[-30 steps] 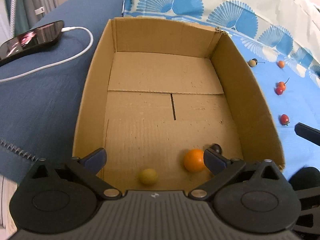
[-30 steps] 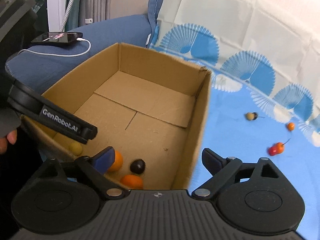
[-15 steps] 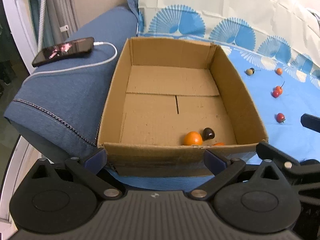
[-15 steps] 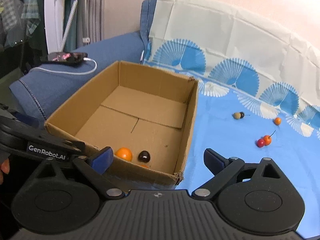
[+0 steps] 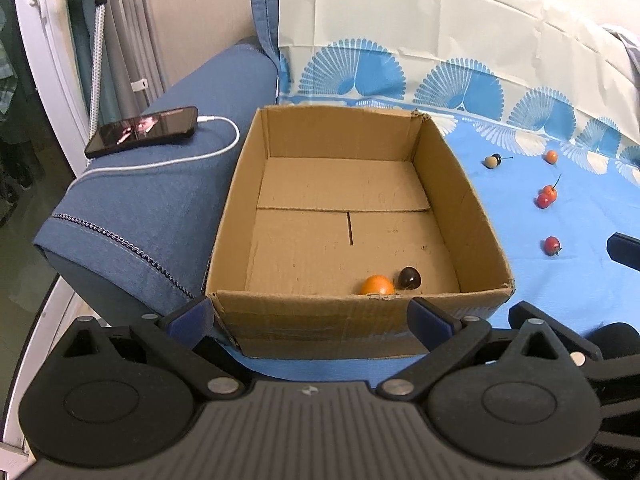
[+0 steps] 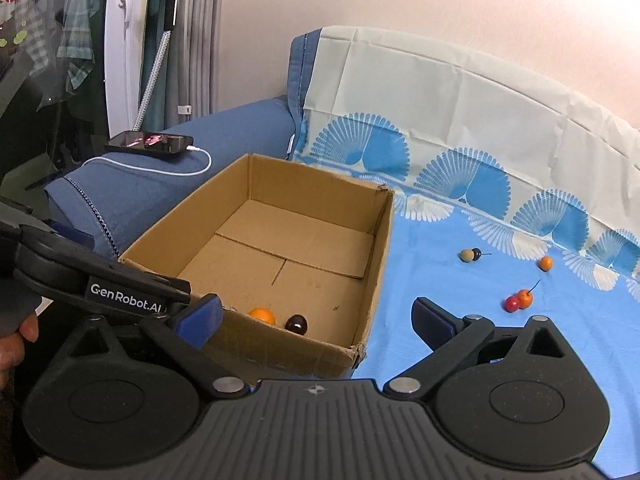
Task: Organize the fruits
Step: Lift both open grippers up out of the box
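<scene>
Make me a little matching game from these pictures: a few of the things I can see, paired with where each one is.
Things:
1. orange fruit
2. phone
3. red and orange pair
4. cardboard box

Places:
A. on the blue sofa arm, plugged into a white cable
B. on the blue cloth, right of the box
C. inside the box, beside a dark fruit
D. between the sofa arm and the loose fruits

Pairs: 1-C, 2-A, 3-B, 4-D

The near wall of the cardboard box (image 5: 320,320) hides the bottom of the orange fruit (image 5: 377,285) and the floor behind it. The phone (image 5: 144,130) screen is too blurred to read. The picture edge cuts the person's hand (image 6: 16,344).
</scene>
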Available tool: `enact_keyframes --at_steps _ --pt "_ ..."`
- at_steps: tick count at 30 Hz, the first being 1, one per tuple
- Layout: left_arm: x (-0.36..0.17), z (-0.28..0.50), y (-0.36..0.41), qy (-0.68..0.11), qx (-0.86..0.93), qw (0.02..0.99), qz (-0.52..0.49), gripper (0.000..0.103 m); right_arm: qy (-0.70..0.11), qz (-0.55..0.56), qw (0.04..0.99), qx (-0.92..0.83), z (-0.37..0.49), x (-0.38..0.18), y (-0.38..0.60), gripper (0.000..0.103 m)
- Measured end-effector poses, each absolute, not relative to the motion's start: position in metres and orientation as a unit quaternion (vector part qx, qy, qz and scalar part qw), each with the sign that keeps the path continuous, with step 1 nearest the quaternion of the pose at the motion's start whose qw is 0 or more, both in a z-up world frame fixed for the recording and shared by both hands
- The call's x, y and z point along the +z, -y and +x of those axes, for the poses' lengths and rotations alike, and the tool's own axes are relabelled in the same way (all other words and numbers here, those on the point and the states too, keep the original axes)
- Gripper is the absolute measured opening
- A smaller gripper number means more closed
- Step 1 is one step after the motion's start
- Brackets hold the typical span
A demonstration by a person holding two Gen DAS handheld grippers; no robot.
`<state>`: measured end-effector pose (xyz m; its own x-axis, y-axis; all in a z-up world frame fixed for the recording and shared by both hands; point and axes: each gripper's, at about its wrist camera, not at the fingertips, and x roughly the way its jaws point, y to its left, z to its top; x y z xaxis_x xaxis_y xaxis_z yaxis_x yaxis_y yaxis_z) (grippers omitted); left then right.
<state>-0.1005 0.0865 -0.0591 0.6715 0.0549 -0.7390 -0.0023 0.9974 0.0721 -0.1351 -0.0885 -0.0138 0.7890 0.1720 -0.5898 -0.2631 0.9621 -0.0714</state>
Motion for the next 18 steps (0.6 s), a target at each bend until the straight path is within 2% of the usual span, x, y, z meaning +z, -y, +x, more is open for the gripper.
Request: enact_keyframes --at_steps 18 --pt "-0.0555 -0.1058 -0.0877 -0.399 0.017 0.916 0.033 0.103 -0.297 -0.072 0.945 0.116 -0.1417 -0.01 0.0885 0.1"
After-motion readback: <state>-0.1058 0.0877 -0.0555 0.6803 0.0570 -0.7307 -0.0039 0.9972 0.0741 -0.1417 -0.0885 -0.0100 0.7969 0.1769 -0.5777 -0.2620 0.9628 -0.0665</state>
